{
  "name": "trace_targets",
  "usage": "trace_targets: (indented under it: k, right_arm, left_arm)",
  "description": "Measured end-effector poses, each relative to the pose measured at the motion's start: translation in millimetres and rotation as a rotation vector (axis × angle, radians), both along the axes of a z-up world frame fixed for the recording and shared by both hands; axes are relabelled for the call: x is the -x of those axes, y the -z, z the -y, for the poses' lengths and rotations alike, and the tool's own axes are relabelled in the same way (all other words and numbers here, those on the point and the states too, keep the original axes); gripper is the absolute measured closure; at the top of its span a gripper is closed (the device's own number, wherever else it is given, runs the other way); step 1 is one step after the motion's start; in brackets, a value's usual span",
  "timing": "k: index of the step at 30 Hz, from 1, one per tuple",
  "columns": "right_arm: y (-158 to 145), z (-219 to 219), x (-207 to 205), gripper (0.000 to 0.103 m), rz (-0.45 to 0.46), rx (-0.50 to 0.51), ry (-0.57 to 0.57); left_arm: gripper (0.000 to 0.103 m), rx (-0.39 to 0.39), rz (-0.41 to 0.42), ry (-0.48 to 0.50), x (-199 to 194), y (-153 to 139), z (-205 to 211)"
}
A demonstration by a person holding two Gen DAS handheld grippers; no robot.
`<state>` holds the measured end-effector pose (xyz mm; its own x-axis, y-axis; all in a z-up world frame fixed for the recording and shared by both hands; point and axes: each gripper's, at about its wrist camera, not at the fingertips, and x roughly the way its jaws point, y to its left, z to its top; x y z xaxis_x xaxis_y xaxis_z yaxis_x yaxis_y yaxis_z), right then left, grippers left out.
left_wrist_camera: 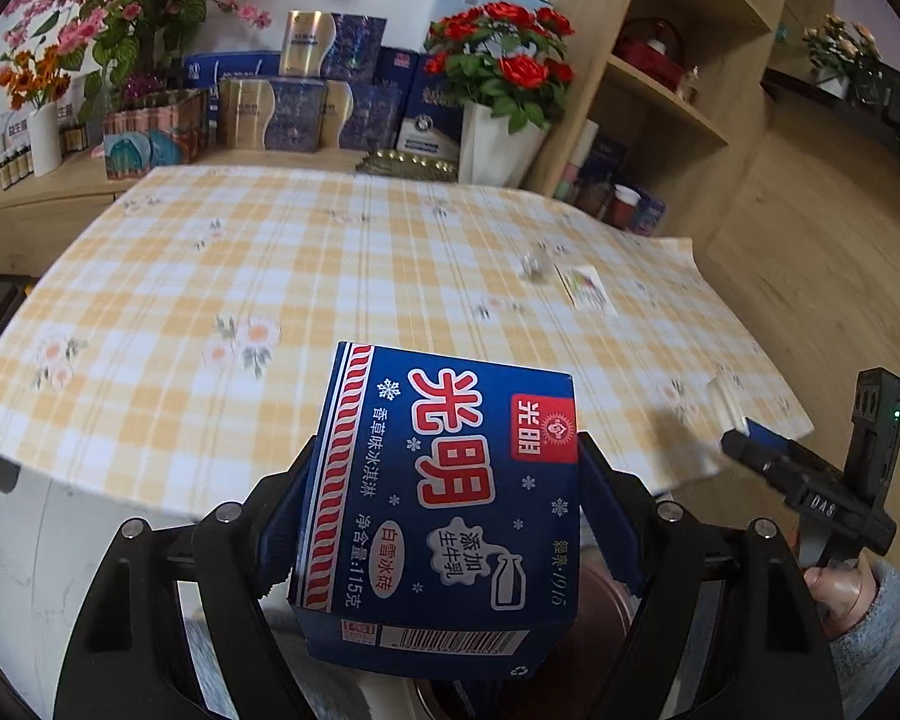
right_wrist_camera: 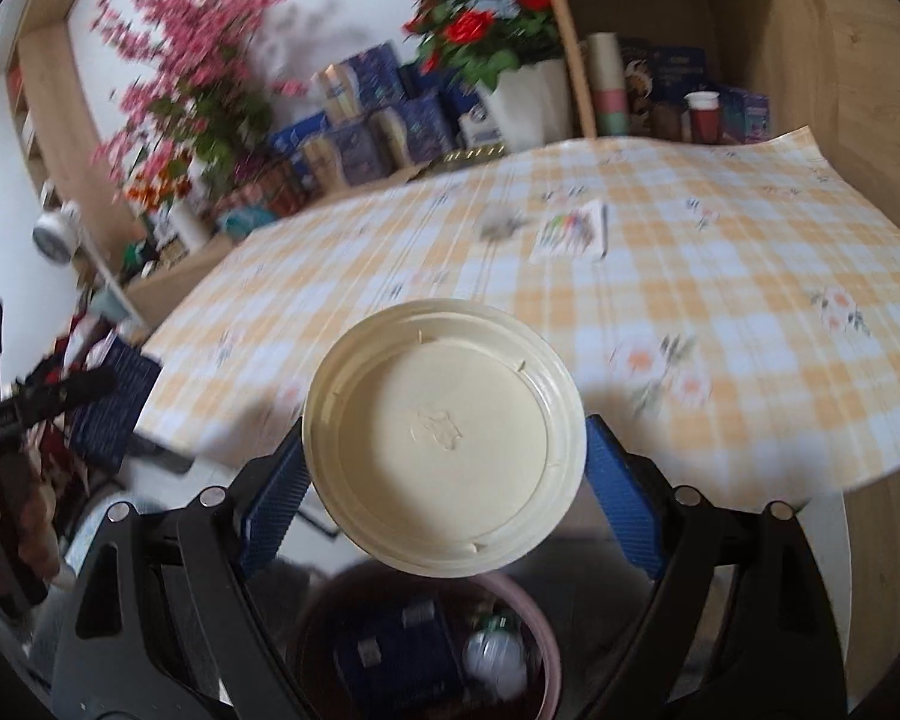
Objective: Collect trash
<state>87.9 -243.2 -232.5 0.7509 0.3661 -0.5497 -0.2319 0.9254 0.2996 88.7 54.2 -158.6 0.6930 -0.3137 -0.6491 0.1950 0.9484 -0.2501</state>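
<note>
Left gripper [left_wrist_camera: 444,510]: we see it closed on the blue ice cream box [left_wrist_camera: 444,492], one blue pad on each side wall, in the lower middle of the left wrist frame.

Right gripper [right_wrist_camera: 444,468]: we see it gripping the cream plastic lid [right_wrist_camera: 444,438] by its rim, in the middle of the right wrist frame.

Key relation: the trash bin [right_wrist_camera: 546,636] lies directly under the lid, at the bottom middle of the right wrist frame, so we judge the right hand is the nearer one to drop.

Box axis: the long side of the box runs along the fingers, away from the camera, slightly tilted to the left.

Bin from the left: only a dark curved rim [left_wrist_camera: 606,594] shows under the box, at the lower right.

What the right view adds: the bin is open and already holds a blue carton and a pale round thing.

Still on the table: a small printed card [right_wrist_camera: 570,234] and a grey crumpled scrap [right_wrist_camera: 501,225], upper middle on the checked tablecloth [right_wrist_camera: 750,276], well apart from both grippers.
</note>
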Motion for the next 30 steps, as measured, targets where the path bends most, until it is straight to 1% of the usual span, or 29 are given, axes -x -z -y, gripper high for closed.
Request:
trace_targets:
  k: [5,8,11,15,20,23,30]
  right_arm:
    - [21.7,-26.4,27.3,0.017,-0.035,0.031,-0.054]
    - [42.2,-39.8,36.1,0.017,-0.087,0.037,-0.086]
    - [57.5,-50.5,39.3,0.017,-0.126,0.08,-0.109]
    - [69.3,-55.9,38.8,0.017,-0.164,0.104,-0.113]
    - [84.2,-67.2,35.5,0.017,-0.207,0.156,-0.137]
    - [91.5,-71.1,34.4,0.016,-0.239,0.174,-0.155]
    - [100.9,-68.9,30.5,0.015,-0.284,0.168,-0.153]
  left_arm:
    - [0.025,-0.01,-0.005,0.011,26.5,20.0,6.7]
    - [0.025,-0.014,-0.008,0.008,35.6,31.8,7.5]
    - [0.025,-0.005,-0.024,-0.007,41.8,42.4,4.5]
    - [0.025,-0.007,-0.023,-0.028,46.8,46.5,1.6]
    - [0.025,0.015,-0.043,-0.045,43.7,52.2,-3.2]
    - [0.025,0.019,-0.04,-0.048,43.1,52.1,-3.9]
    - [0.025,0.016,-0.046,-0.036,41.6,54.4,-0.1]
